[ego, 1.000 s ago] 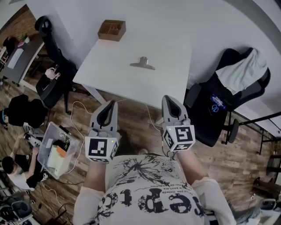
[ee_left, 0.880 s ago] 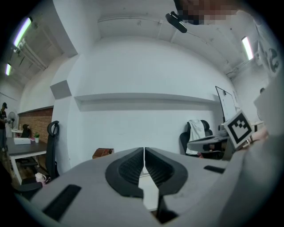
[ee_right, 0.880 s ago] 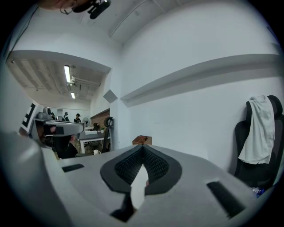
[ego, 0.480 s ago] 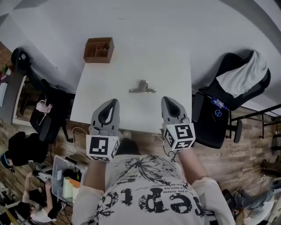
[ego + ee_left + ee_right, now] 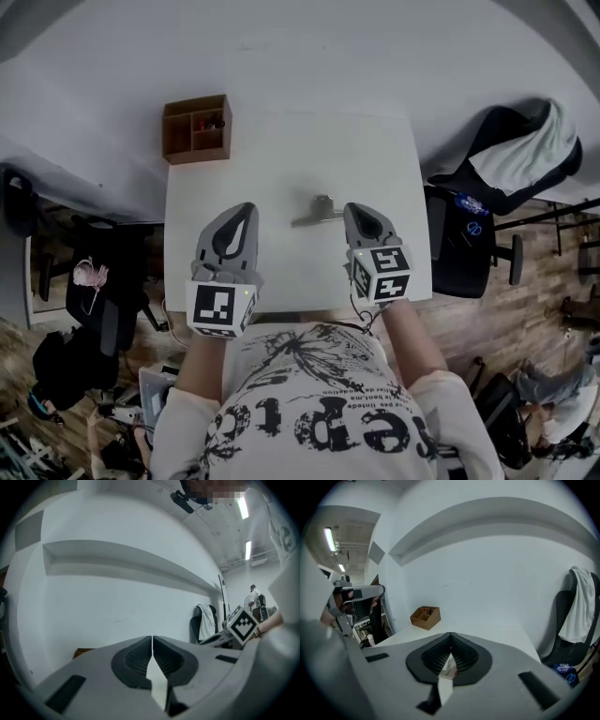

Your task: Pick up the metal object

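The metal object (image 5: 319,210), a silvery clip, lies near the middle of the white table (image 5: 281,150). My left gripper (image 5: 246,208) hovers over the table's near half, left of the clip, jaws closed together with nothing between them. My right gripper (image 5: 357,210) is just right of the clip, close to its end, also shut and empty. In the left gripper view the left gripper (image 5: 152,638) faces a bare white wall. In the right gripper view the right gripper (image 5: 451,633) points down over the tabletop (image 5: 501,632); its own body hides the clip.
A small wooden box (image 5: 197,128) (image 5: 425,617) with compartments stands at the table's far left corner. A black office chair draped with a white cloth (image 5: 525,150) (image 5: 576,616) stands right of the table. A wall runs behind the table.
Both grippers have travelled forward from above the wooden floor to above the table's near half. The clip, earlier well ahead of them, now lies between their tips. Both jaws stayed shut.
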A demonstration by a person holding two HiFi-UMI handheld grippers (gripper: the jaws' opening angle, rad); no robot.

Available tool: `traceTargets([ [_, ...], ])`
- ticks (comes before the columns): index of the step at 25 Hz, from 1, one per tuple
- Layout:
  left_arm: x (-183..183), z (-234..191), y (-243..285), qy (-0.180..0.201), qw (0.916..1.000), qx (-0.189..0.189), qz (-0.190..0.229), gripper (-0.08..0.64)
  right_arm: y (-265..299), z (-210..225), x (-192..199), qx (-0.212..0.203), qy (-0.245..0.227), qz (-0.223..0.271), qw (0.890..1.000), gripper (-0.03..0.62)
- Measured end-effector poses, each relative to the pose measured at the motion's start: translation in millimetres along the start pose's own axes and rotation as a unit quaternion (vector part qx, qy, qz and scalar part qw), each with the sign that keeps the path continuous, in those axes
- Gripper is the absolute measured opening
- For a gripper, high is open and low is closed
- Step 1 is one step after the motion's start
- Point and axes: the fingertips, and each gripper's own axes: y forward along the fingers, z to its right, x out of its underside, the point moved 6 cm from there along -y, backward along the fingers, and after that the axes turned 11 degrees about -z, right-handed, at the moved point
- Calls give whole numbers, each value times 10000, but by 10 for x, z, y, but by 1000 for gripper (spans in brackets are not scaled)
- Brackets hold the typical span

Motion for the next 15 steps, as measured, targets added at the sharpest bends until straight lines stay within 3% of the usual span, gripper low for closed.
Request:
traceTargets([
  [6,253,-330,283,73,9997,95,-229,12,586,4,215,97,116,-895,9959,-5],
  [7,292,-367,322,40,9995,133,-275,12,681,1,257,102,135,-1043,9944,18],
  [8,331,-405,357,4,9994,165,-320,12,776,-8,299,95,143,-1191,9927,110],
  [9,372,-446,390,-24,9992,180,-354,12,867,-18,339,95,150,-1325,9910,143],
  [15,602,-608,535,-151,9976,196,-650,12,1285,-7,585,311,210,-1932,9804,245],
])
